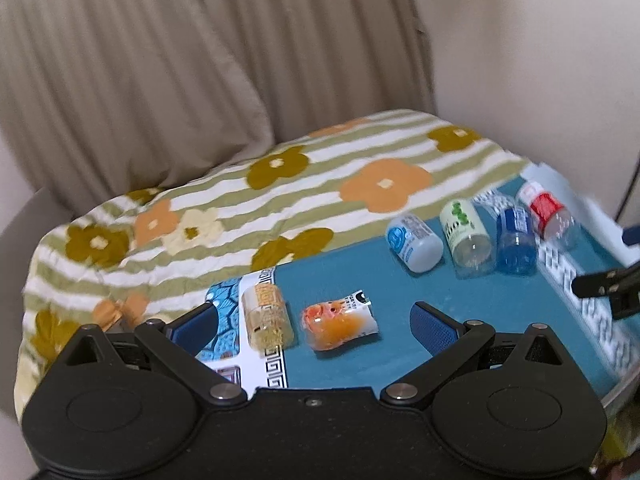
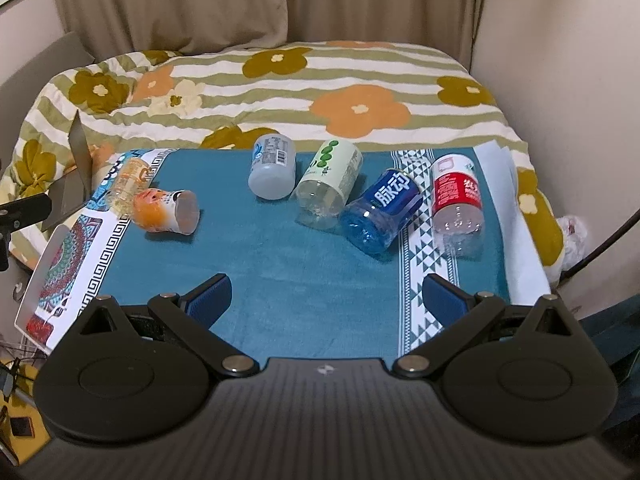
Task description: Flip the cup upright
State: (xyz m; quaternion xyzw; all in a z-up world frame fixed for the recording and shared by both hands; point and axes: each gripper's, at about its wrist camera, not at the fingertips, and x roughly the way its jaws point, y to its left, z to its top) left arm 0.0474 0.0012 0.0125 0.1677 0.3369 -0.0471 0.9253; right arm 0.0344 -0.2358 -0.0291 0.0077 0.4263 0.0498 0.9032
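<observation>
Several cut-bottle cups lie on their sides on a teal cloth [image 2: 280, 264]. An orange cup [image 1: 340, 324] [image 2: 166, 210] and a yellow-patterned cup [image 1: 269, 322] [image 2: 129, 184] lie at the left. A white cup [image 2: 272, 172] [image 1: 414, 244], a green-dotted cup [image 2: 328, 182] [image 1: 466, 232], a blue cup [image 2: 380, 212] [image 1: 516, 240] and a red cup [image 2: 456, 200] [image 1: 550, 216] lie in a row. My left gripper [image 1: 312, 326] is open, its jaws on either side of the orange and yellow cups, just short of them. My right gripper [image 2: 326, 298] is open and empty, short of the row.
The cloth lies on a board on a bed with a striped floral quilt [image 2: 280, 92]. Beige curtains [image 2: 200, 0] hang behind. A wall stands at the right. A patterned mat [image 2: 68, 264] overhangs the board's left edge. The right gripper's tip [image 1: 604, 286] shows at the left wrist view's right edge.
</observation>
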